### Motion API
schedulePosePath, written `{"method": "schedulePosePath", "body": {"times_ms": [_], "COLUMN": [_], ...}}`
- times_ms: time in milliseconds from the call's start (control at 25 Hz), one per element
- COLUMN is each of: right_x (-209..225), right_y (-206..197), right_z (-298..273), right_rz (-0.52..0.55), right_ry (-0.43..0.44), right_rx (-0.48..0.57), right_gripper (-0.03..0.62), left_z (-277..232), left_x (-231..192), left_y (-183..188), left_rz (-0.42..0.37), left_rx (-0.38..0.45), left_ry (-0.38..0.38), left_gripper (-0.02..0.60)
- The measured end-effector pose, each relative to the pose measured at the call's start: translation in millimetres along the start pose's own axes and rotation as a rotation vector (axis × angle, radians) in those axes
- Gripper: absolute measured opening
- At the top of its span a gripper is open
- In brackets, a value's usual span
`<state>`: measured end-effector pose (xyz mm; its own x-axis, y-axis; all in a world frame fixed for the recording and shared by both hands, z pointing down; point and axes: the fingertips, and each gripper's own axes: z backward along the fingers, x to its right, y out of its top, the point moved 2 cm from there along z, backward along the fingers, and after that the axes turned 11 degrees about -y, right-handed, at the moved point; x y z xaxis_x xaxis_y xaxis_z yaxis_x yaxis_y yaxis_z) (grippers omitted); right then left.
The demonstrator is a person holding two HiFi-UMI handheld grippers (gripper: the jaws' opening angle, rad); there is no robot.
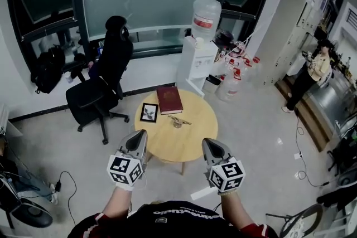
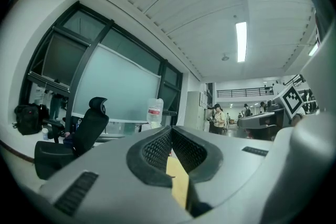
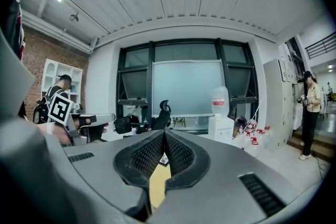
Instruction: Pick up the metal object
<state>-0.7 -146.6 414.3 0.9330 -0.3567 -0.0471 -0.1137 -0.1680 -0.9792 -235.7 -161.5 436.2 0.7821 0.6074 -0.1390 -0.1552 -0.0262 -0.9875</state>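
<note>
Both grippers were empty and held side by side at the near edge of the round wooden table (image 1: 189, 145), pointing across it. The left gripper (image 1: 141, 133) had its jaws pressed together: in the left gripper view (image 2: 170, 129) the ribbed pads met at the tips with nothing between them, only a sliver of tan tabletop showing through the gap lower down. The right gripper (image 1: 207, 141) was the same: the right gripper view (image 3: 164, 135) showed the pads closed tip to tip, nothing pinched. The metal object (image 1: 179, 120) lay flat on the tabletop toward the far side, just in front of the dark red book (image 1: 169, 100) and just right of the small black-framed picture (image 1: 149, 112). It was well apart from both grippers and roughly centred between their lines. The exact shape of the object was too small to make out; it looked thin and elongated. Off the table, a black office chair (image 1: 103, 86) stood to the left and a white water dispenser (image 1: 199, 58) with a bottle on top stood behind, against the window wall. A person (image 1: 309, 76) stood far right by the lockers.
</note>
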Motion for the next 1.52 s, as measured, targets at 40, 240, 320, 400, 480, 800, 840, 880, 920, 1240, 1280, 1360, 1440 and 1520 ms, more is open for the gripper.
{"method": "schedulePosePath", "body": {"times_ms": [40,240,320,400,480,800,840,880,920,1240,1280,1360,1440,1520], "right_x": [0.2,2.8,4.5,6.3,9.0,43.0,46.7,50.0,52.9,66.8,67.3,68.1,67.5,67.2], "right_y": [-0.6,-0.9,0.6,3.0,6.1,35.9,38.2,39.4,39.7,43.8,43.9,41.8,38.8,36.3], "right_z": [-1.8,-16.9,-24.5,-34.5,-47.0,-95.0,-100.2,-104.5,-107.9,-128.4,-130.8,-135.0,-139.3,-144.6], "right_rz": [0.001,-0.001,-0.003,-0.005,-0.007,0.015,0.017,0.016,0.01,0.028,0.034,0.033,0.021,0.021], "right_ry": [0.003,0.023,0.039,0.06,0.084,0.148,0.153,0.158,0.164,0.201,0.206,0.211,0.219,0.23], "right_rx": [0.002,0.005,0.006,0.012,0.023,0.076,0.081,0.084,0.086,0.117,0.119,0.115,0.106,0.097], "right_gripper": [0.029,0.029,0.029,0.029,0.029,0.029,0.029,0.029,0.029,0.031,0.032,0.048,0.08,0.108], "left_z": [-1.3,-5.1,-6.5,-8.6,-12.6,-53.0,-58.7,-63.7,-68.4,-98.1,-100.3,-102.6,-104.0,-108.1], "left_x": [0.9,0.1,-0.7,-4.0,-9.6,-18.1,-19.6,-20.5,-20.5,-22.9,-23.6,-24.4,-25.3,-26.5], "left_y": [-1.8,-3.8,-3.1,-2.4,-1.8,12.5,13.9,14.9,15.6,19.0,18.7,16.8,14.7,13.2], "left_rz": [-0.001,-0.006,-0.009,-0.012,-0.016,-0.049,-0.052,-0.051,-0.05,-0.067,-0.069,-0.067,-0.067,-0.066], "left_rx": [-0.002,-0.005,-0.006,-0.006,-0.005,0.004,0.005,0.006,0.007,0.006,0.007,0.002,-0.005,-0.006], "left_ry": [-0.005,0.004,0.017,0.035,0.058,0.118,0.123,0.126,0.126,0.135,0.137,0.14,0.144,0.145], "left_gripper": [0.017,0.017,0.017,0.017,0.017,0.017,0.017,0.017,0.017,0.017,0.017,0.017,0.017,0.017]}}
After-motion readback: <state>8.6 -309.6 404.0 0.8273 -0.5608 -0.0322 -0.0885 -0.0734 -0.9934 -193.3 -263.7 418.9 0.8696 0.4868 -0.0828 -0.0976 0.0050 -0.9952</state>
